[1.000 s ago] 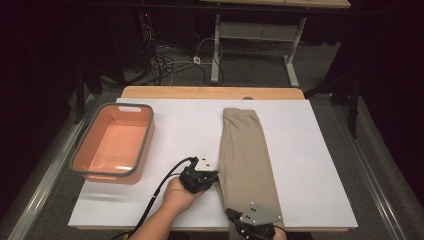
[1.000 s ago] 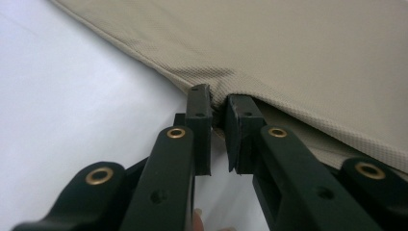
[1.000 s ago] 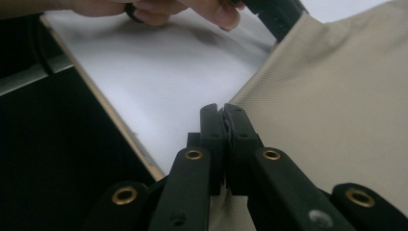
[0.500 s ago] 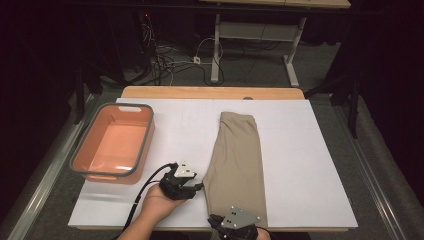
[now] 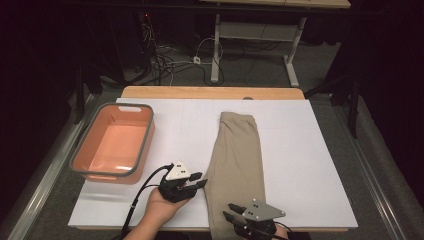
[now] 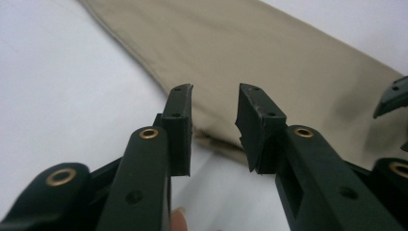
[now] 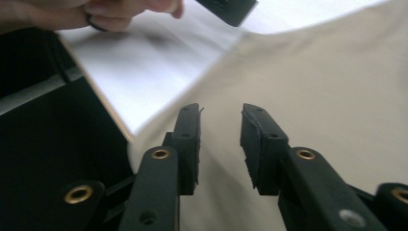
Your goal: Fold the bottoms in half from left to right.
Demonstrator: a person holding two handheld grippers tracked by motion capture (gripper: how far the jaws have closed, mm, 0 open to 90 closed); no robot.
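A long tan folded cloth point(image 5: 237, 155) lies lengthwise on the white table point(image 5: 300, 165), its near end hanging over the front edge. My left gripper point(image 5: 199, 180) sits just left of the cloth's near half, pointing right at its edge. In the left gripper view its jaws point(image 6: 214, 103) stand apart and have just been closing; the cloth point(image 6: 269, 53) edge lies below the gap, not pinched. My right gripper point(image 5: 231, 214) hovers over the cloth's near end at the table front. Its jaws point(image 7: 221, 120) have just been opening, with nothing pressed between them and the cloth point(image 7: 327, 86) underneath.
An orange basin point(image 5: 115, 142) with a grey rim stands at the table's left side. A wooden strip point(image 5: 210, 92) borders the far edge. Beyond it are cables and a desk frame on the dark floor. Bare white surface lies right of the cloth.
The cloth's near end has swung left and it now lies slanted. My left gripper has drawn back to the left, off the cloth. Both grippers' jaws stand wider than before.
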